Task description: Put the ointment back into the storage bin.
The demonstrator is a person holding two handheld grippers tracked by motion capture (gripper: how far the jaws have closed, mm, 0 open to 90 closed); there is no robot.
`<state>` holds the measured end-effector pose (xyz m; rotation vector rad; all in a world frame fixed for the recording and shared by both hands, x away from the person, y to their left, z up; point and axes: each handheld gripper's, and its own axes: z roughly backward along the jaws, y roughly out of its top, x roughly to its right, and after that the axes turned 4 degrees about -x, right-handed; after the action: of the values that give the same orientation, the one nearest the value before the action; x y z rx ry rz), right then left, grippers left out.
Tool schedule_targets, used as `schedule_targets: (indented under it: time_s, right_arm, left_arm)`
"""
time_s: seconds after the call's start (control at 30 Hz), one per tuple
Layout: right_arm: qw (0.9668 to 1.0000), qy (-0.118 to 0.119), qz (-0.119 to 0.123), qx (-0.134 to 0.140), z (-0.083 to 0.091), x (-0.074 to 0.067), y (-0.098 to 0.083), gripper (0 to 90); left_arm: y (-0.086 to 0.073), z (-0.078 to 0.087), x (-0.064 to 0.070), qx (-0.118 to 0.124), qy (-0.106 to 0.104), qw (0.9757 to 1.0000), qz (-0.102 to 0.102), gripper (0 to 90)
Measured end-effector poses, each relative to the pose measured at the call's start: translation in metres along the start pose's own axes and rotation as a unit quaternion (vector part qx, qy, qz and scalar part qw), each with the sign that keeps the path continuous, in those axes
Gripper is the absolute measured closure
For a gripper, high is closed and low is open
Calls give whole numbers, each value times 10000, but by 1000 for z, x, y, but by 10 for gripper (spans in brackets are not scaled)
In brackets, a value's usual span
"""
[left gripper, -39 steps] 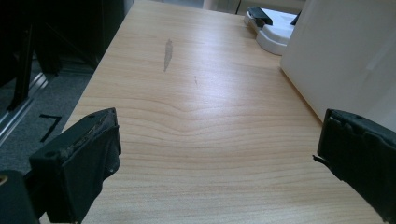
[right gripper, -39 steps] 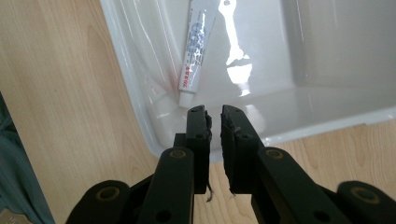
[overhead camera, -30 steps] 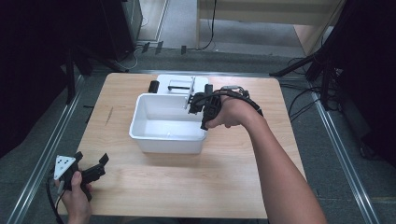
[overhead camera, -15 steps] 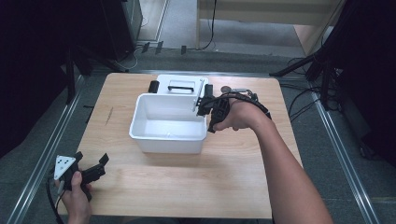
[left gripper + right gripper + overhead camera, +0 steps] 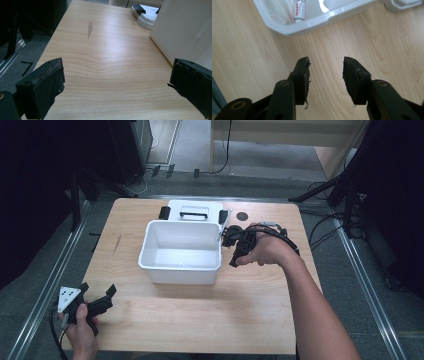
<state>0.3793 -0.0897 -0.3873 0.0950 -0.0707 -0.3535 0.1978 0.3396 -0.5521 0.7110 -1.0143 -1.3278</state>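
Resting beside the white tub, the right gripper has its jaws apart, with nothing between them. They have just been opening. In the right gripper view, bare wood shows in the gap between the two black jaws, and the rim of the tub sits just past them. Inside the tub lies a small tube with red writing on it. It looks like the tube was just let go into the tub, which is why the right gripper stands so close to the tub's right side.

Behind the tub, on the far side of the worktop, sits a white lid with a black handle. It is off the tub so things can go in from the top.

Down at the near left corner, the left gripper waits in the person's hand. Its jaws are wide apart and hold nothing. It points across the worktop toward the tub, well apart from it, maybe so it stays out of the way while the other hand works.

A dark streak marks the wood on the left.
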Motion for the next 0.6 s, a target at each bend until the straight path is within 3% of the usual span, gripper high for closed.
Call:
schedule_targets:
  time_s: [0.3,0.43,0.6]
  right_arm:
    - [9977,-132,-521,418,-15,5,-24,440]
    - [9952,-257,-701,638,-21,4,-33,399]
    - [9893,-448,-1014,944,-29,4,-43,344]
  left_arm:
    - [0,0,0,-12,10,10000,-24,0]
    - [0,0,0,-11,10,10000,-20,0]
    - [0,0,0,-2,10,10000,-17,0]
